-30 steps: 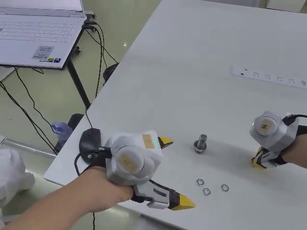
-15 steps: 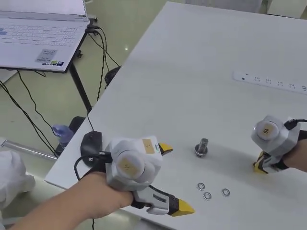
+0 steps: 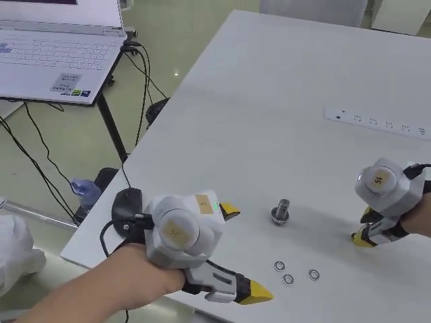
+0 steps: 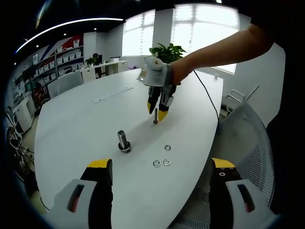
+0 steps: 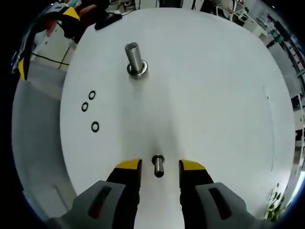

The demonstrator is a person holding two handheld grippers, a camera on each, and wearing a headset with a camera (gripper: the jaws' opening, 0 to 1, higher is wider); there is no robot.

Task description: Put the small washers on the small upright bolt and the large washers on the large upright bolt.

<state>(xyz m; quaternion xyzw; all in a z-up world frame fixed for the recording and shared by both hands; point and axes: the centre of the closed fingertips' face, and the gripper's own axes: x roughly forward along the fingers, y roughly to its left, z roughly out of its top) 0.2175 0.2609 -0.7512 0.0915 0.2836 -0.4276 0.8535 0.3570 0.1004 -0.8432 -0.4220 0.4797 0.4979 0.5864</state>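
The large bolt [image 3: 281, 210] [image 4: 123, 141] [image 5: 135, 59] stands upright on the white table [image 3: 269, 101]. Three small washers [image 3: 288, 279] [image 4: 167, 162] [image 5: 85, 107] lie flat in front of it, close to the near edge. The small bolt [image 5: 157, 165] [image 4: 155, 116] stands upright to the right. My right gripper [image 5: 160, 165] [image 3: 367, 229] [image 4: 158, 112] is open, tips down, one jaw on each side of the small bolt without touching it. My left gripper [image 3: 244, 252] [image 4: 161, 164] is wide open and holds nothing, left of the washers.
A white power strip [image 3: 377, 122] lies on the far right of the table. A black mouse [image 3: 126, 205] sits at the near left corner, with cables trailing to a laptop [image 3: 47, 47] on a stand beyond the edge. A mesh chair [image 4: 248, 129] stands by the table.
The head camera has shifted slightly. Both grippers, the bolts and the washers keep their places.
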